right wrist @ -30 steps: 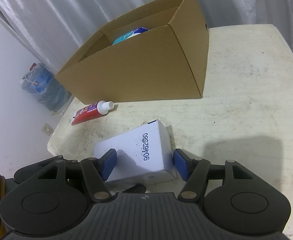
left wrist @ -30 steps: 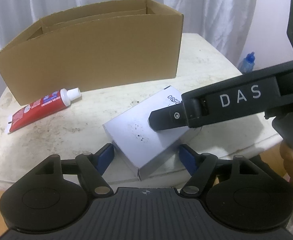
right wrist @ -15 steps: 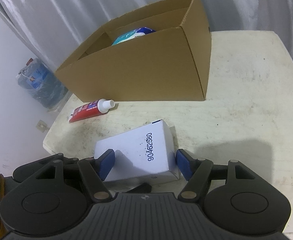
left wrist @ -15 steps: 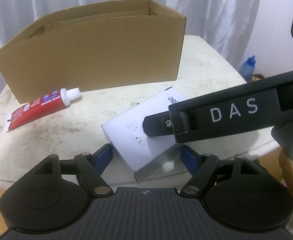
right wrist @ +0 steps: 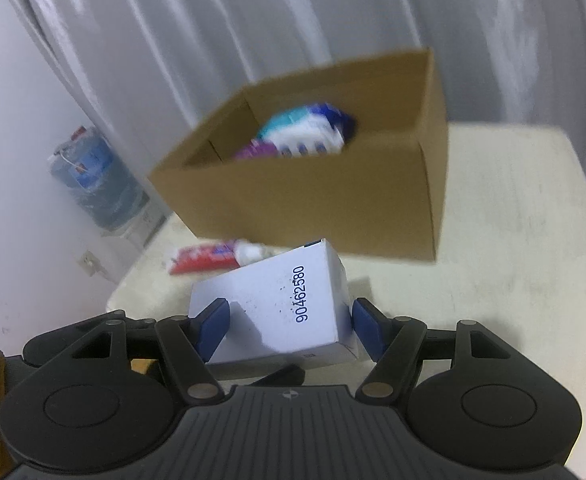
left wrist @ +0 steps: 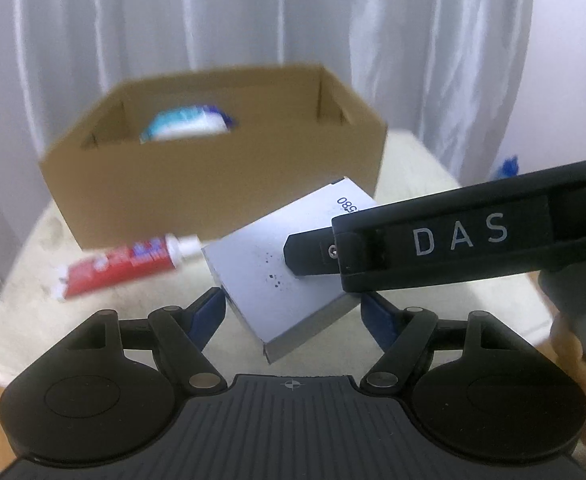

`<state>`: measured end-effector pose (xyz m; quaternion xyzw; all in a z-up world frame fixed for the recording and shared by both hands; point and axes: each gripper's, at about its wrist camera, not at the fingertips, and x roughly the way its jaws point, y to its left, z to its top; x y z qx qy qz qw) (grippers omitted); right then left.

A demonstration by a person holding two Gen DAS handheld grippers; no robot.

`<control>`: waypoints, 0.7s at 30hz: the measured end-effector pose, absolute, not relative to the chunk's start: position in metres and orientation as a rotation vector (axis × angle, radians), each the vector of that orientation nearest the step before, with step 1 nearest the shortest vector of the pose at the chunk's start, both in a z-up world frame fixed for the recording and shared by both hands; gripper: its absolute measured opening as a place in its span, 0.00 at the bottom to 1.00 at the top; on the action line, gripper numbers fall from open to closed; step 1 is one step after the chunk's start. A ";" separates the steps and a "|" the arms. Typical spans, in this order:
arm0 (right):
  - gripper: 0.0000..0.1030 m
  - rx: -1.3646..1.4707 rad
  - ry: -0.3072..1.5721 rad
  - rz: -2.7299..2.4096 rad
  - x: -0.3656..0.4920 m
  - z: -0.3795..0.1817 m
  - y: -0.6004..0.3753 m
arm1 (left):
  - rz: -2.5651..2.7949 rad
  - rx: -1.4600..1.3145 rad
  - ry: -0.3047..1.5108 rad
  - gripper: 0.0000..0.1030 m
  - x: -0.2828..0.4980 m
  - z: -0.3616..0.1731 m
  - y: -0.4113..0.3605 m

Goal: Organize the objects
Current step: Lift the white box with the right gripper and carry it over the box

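Note:
A white box printed with a number hangs tilted above the table, held from two sides. My left gripper is shut on its near corner, blue pads pressing both faces. My right gripper is shut across the box too, and one of its black fingers lies over the box top in the left wrist view. Behind stands an open cardboard box holding a blue and white packet. A red toothpaste tube lies on the table before it.
The cream, stained table extends to the right of the cardboard box. White curtains hang behind. A large water bottle stands on the floor at the left, and a small blue bottle shows past the table's right edge.
Both grippers have risen with the white box, which has left the table. The inside of the cardboard box and its packet now show in the left wrist view.

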<state>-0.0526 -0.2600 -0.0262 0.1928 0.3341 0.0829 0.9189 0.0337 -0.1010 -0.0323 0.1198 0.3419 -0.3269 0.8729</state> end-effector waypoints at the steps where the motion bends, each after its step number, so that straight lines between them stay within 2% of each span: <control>1: 0.69 0.389 0.669 0.170 -0.052 -0.020 -0.258 | -0.681 0.244 0.697 0.72 0.035 -0.026 -0.101; 12: 0.70 0.313 0.486 0.138 -0.016 0.045 -0.269 | -0.677 0.228 0.546 0.72 0.078 0.034 -0.125; 21: 0.70 0.273 0.595 0.138 0.070 0.047 -0.308 | -0.687 0.177 0.671 0.72 0.152 0.031 -0.170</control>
